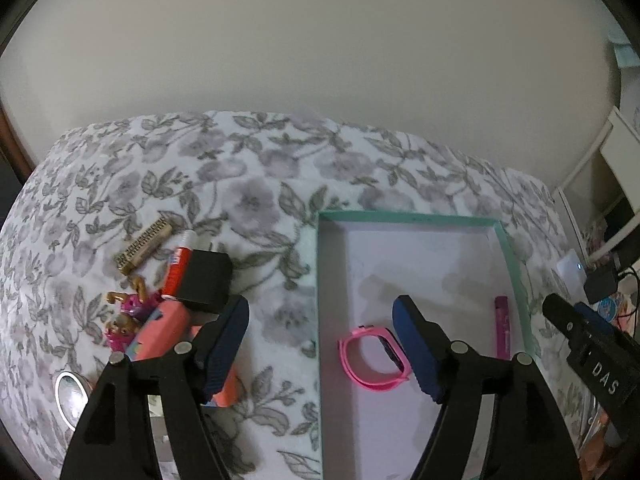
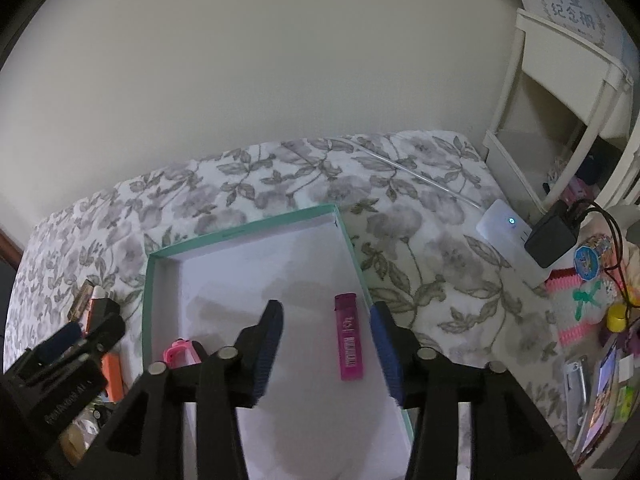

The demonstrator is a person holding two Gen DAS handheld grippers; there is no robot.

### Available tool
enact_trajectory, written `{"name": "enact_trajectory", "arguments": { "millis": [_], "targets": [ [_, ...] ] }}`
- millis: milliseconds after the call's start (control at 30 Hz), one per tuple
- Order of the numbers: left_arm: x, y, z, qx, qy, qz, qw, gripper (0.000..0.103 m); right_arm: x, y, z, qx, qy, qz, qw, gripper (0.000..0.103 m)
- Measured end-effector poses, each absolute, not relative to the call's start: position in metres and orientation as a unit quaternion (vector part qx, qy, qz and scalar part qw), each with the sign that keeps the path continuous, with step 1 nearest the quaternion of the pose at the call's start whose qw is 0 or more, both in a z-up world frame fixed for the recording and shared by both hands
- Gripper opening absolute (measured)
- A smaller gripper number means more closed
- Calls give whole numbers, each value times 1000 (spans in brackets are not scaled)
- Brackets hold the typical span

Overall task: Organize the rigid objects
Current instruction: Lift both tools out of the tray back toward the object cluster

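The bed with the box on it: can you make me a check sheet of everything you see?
Surface: floral bedspread.
Job's things: pink watch and magenta tube lie in the teal tray.
Clutter: black block, red tube, pink figure in a pile left of the tray.
Grippers: left gripper, right gripper, both open and empty.
Cables: black cable at the charger.
Surroundings: white shelf, plain wall.

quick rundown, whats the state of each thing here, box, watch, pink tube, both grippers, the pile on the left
box: lidless, flat on the floral cloth
pink watch: lying inside the box, not gripped
pink tube: lying flat inside the box, not gripped
left gripper: open, empty
right gripper: open, empty, above the tube
black cube: outside the box, in the pile
red tube: outside, beside the cube
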State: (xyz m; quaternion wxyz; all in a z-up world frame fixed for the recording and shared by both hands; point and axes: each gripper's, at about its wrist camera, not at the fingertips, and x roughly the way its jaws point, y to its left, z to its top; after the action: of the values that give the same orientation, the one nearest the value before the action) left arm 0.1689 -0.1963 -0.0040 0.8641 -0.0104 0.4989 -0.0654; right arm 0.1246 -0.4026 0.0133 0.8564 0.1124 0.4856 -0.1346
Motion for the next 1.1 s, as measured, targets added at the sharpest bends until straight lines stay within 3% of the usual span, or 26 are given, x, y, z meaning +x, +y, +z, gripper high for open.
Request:
{"name": "enact_trajectory", "arguments": {
  "millis": [33,367,500,567,667,967,1100],
  "targets": [
    [169,-194,-3,-11,497,-62,865,75,124,-402,13,111,485,-134,857,65],
    [172,-174,-2,-42,497,-32,866,75,127,-395,11,94,482,-126,862,83],
    [174,-166,-3,-51,497,-26,866,75,128,-395,9,101,480,-129,862,103],
    [174,-164,-2,-51,495,-22,867,76,128,-395,9,104,479,-126,862,103],
    [175,-161,-3,-52,496,-16,867,90,128,-394,9,106,477,-124,864,103],
    [176,-154,-5,-68,495,-18,866,91,130,-385,7,114,475,-104,866,103],
    [175,-148,2,-77,481,-21,873,100,130,-379,8,137,467,-78,870,103]
  ]
}}
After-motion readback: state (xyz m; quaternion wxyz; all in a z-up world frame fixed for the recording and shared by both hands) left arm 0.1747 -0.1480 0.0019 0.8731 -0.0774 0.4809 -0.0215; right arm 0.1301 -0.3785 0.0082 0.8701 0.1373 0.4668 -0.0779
